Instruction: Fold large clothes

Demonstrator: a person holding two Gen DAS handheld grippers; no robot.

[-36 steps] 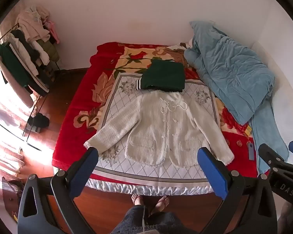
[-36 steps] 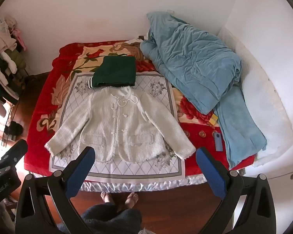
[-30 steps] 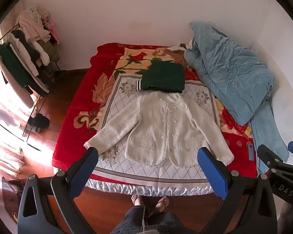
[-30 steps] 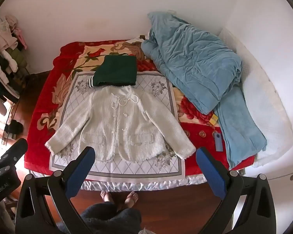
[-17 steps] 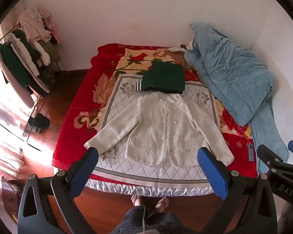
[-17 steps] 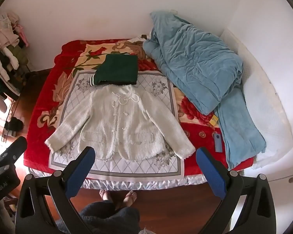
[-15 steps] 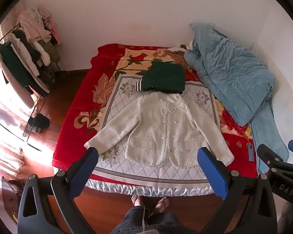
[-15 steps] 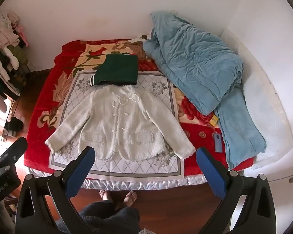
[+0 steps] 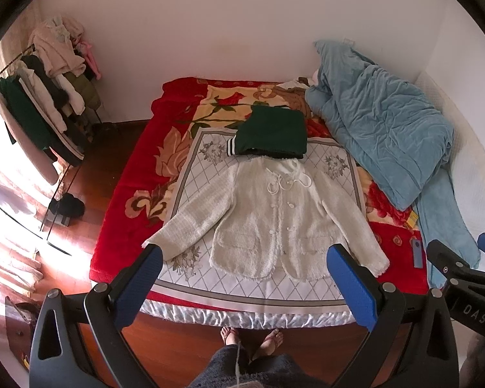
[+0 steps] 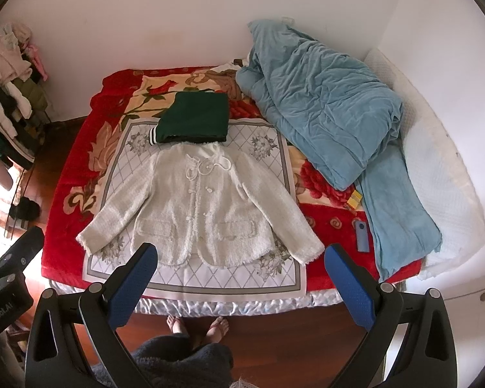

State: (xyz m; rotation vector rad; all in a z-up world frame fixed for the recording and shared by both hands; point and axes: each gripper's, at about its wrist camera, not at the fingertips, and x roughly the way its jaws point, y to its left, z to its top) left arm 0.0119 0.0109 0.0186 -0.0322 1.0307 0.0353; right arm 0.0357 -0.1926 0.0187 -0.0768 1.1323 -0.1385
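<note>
A white tweed jacket (image 9: 268,216) lies flat and buttoned on the bed, sleeves spread out to both sides; it also shows in the right wrist view (image 10: 200,207). A folded dark green garment (image 9: 271,134) sits just beyond its collar, seen too in the right wrist view (image 10: 194,118). My left gripper (image 9: 242,278) is open and empty, held high above the bed's near edge. My right gripper (image 10: 241,274) is open and empty, at the same height to the right of the left one.
The bed has a red floral blanket (image 9: 129,174) with a white patterned panel. A blue duvet (image 10: 333,113) is piled at the right, with a small blue device (image 10: 360,231) beside it. A clothes rack (image 9: 38,110) stands at the left. The person's feet (image 9: 252,339) stand on the wood floor.
</note>
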